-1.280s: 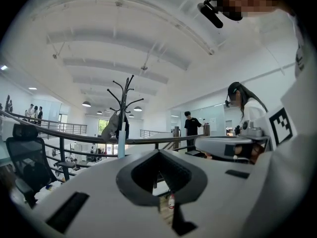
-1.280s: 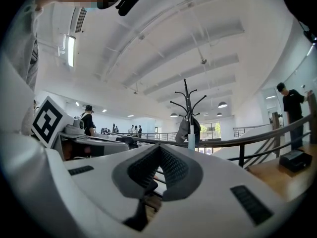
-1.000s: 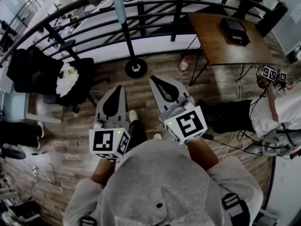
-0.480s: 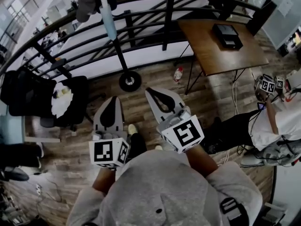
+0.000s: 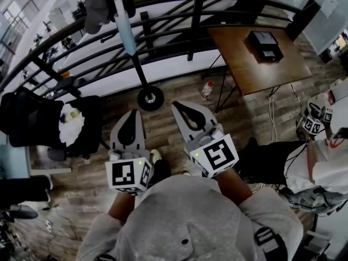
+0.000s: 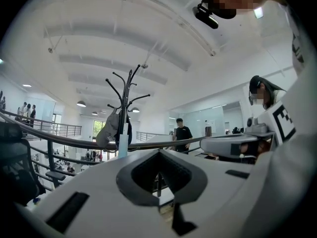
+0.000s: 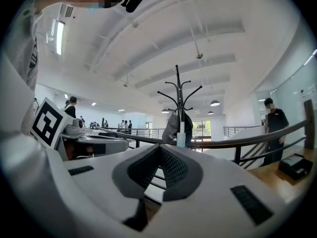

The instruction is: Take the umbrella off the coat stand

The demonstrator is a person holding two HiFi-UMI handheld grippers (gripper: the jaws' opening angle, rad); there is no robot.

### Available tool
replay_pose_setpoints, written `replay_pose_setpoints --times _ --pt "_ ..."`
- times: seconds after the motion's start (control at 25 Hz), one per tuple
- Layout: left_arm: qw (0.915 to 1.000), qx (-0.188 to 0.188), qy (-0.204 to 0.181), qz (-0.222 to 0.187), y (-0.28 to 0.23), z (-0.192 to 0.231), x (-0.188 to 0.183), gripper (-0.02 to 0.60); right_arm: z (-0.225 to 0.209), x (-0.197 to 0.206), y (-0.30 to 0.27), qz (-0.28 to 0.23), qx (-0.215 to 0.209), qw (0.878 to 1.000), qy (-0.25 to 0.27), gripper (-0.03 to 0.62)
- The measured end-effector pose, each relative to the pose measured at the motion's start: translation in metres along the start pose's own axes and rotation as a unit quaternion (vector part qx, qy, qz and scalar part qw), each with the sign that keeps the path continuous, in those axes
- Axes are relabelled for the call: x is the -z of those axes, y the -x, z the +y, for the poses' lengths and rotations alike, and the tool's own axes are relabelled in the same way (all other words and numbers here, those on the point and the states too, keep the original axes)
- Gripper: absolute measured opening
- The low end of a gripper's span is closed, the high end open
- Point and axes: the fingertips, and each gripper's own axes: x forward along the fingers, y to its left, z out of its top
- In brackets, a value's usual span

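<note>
A curved dark metal railing [image 5: 194,31] rims the floor. Before it stands the black metal coat stand [image 5: 142,75]. The grey left tool [image 5: 132,113] and right tool [image 5: 178,105] point level toward it, well short, each with jaws together and empty. The slim pale-blue folded umbrella [image 5: 124,30] hangs on the stand.

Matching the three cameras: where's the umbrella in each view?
Head view: umbrella upper left, hanging along the pole.
Left gripper view: umbrella left of centre, a pale blue strip at railing height.
Right gripper view: umbrella just right of centre, at railing height.
Shared landmark: the coat stand it hangs on.
</note>
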Motion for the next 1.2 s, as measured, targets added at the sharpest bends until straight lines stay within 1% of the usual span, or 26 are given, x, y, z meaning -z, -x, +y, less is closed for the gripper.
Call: replay_pose_setpoints --times 0.28,0.6,0.76,0.88,1.04,1.2 --pt "1.0000 0.005 0.000 0.005 -0.031 0.025 -0.005 0.014 -0.019 -0.005 -0.031 0.003 0.014 1.000 0.001 0.011" --pt "0.9999 -0.006 0.002 0.009 -0.052 0.053 -0.006 0.014 -0.032 -0.001 -0.064 0.012 0.016 1.000 0.005 0.009" --pt "0.9999 -0.006 0.010 0.012 -0.055 0.070 -0.003 0.014 -0.030 0.003 -0.077 0.016 0.024 1.000 0.001 0.009" --pt "0.9999 -0.003 0.011 0.008 -0.052 0.083 -0.003 0.014 -0.022 0.005 -0.087 0.020 0.032 0.999 0.012 0.009" --pt "0.9999 -0.001 0.011 0.009 -0.058 0.096 -0.006 0.014 -0.020 0.003 -0.098 0.021 0.035 0.999 0.009 0.009" --pt "0.9999 0.002 0.014 0.009 -0.062 0.116 -0.004 0.014 -0.013 0.001 -0.116 0.024 0.036 0.999 0.021 0.009"
